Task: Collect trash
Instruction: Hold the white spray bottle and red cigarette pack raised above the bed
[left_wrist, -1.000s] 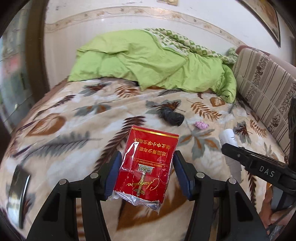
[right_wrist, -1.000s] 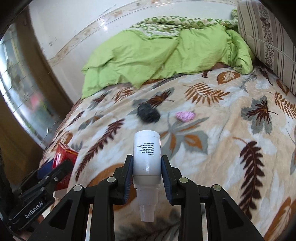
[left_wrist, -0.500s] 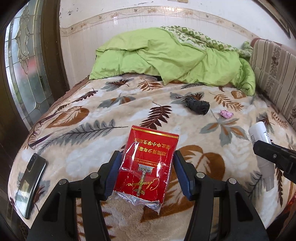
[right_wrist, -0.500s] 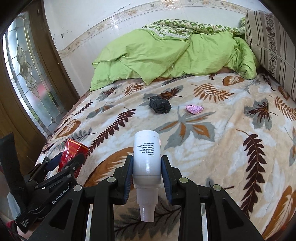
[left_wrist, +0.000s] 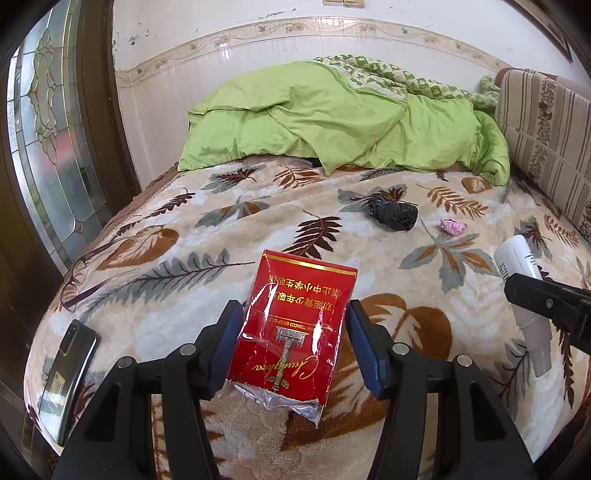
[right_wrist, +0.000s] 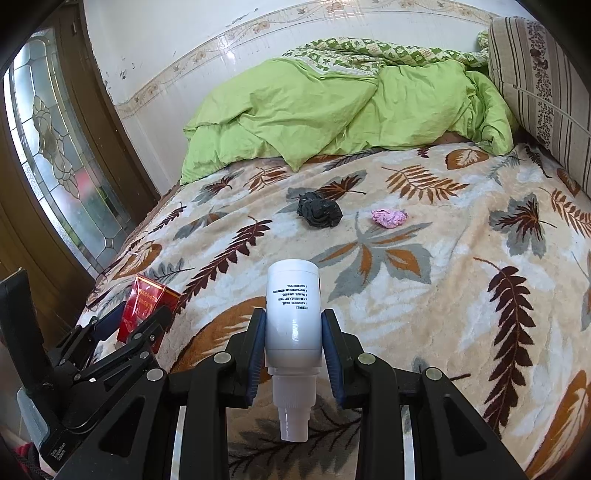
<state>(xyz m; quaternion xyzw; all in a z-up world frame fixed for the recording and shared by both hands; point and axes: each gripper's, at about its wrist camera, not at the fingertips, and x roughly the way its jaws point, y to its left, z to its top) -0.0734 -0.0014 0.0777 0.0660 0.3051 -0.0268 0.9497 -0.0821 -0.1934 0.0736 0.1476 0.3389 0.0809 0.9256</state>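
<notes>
I am holding a red cigarette pack in the left gripper, its blue pads pinching the pack's two long sides. The pack is hanging above the near edge of the bed, its long axis running along the fingers, away from me. Its print is reading upside down to my left wrist camera: a gold line of Chinese characters across the far half, a small line in Latin capitals of which I am making out only "TOBACCO GROUP CO", and a gold cursive brand name near my end that I cannot read with confidence. A gold column emblem is sitting in the middle, and torn clear wrapping is trailing off the near end.

I am clamping a white plastic bottle in the right gripper, the pads pressing on its lower body. Its long axis is also lying along the fingers, the flat base pointing away toward the bed and the stepped nozzle pointing back at my camera. Several short lines of black print on it are running upside down and are too small to read.

On the leaf-patterned blanket a crumpled black wad and a pink crumpled scrap are lying just beside each other, mid-bed, well beyond both grippers. A dark phone is resting near the bed's left edge.
</notes>
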